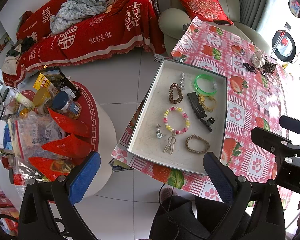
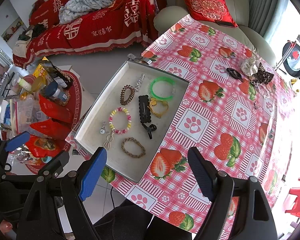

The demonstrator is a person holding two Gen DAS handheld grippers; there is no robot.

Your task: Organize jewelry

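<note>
A white tray (image 1: 150, 108) (image 2: 94, 120) sits on the left part of the strawberry tablecloth (image 2: 220, 110). It holds several pieces: a green bangle (image 2: 163, 88), a brown coil tie (image 2: 127, 94), a pink-yellow coil bracelet (image 2: 120, 123), a black clip (image 2: 144, 109), a yellow tie (image 2: 159, 106) and a braided brown band (image 2: 133, 147). More pieces lie at the table's far right: a black claw clip (image 2: 234, 73), a cream scrunchie (image 2: 249, 67) and a leopard bow (image 2: 263, 75). My left gripper (image 1: 152, 178) and right gripper (image 2: 147, 173) are both open and empty, held above the tray's near edge.
A round red side table (image 1: 50, 124) crowded with jars and red packets stands left of the tray. A red-covered sofa (image 1: 94, 24) and a cream armchair with a red cushion (image 2: 207, 6) are behind. The right gripper's body shows at the right of the left wrist view (image 1: 286, 150).
</note>
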